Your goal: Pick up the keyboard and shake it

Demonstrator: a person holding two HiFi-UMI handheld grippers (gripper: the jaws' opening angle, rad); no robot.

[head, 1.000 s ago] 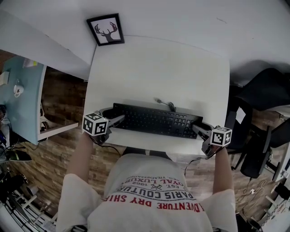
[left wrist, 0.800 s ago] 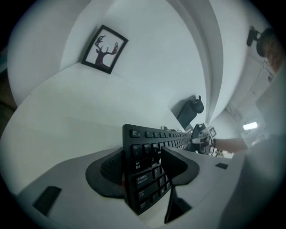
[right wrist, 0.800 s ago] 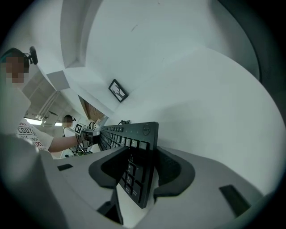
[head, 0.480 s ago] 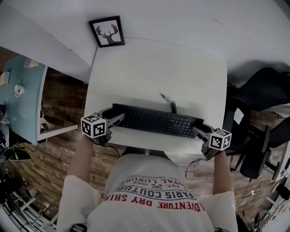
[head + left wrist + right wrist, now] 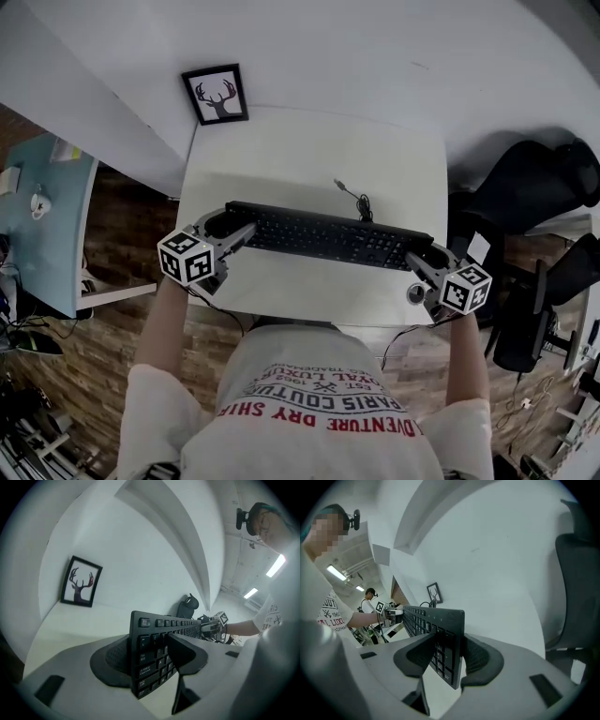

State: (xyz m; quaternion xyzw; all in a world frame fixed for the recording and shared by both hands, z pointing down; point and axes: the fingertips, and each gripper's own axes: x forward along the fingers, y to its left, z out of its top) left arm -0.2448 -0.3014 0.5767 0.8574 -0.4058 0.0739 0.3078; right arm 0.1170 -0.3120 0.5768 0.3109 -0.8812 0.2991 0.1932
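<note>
A black keyboard hangs in the air above the white table, held at both ends. My left gripper is shut on its left end; in the left gripper view both pads clamp the keyboard edge. My right gripper is shut on the right end, and the right gripper view shows the keyboard edge pinched between the pads. Its cable trails from the back edge down to the tabletop. The keyboard tilts with its keys facing the person.
A framed deer picture leans on the wall at the table's back left corner. A black office chair stands right of the table. A light blue desk sits at the far left over wooden floor.
Both grippers have risen with the keyboard, lifting it off the table and carrying it slightly away from the person. The cable now hangs from it to the tabletop.
</note>
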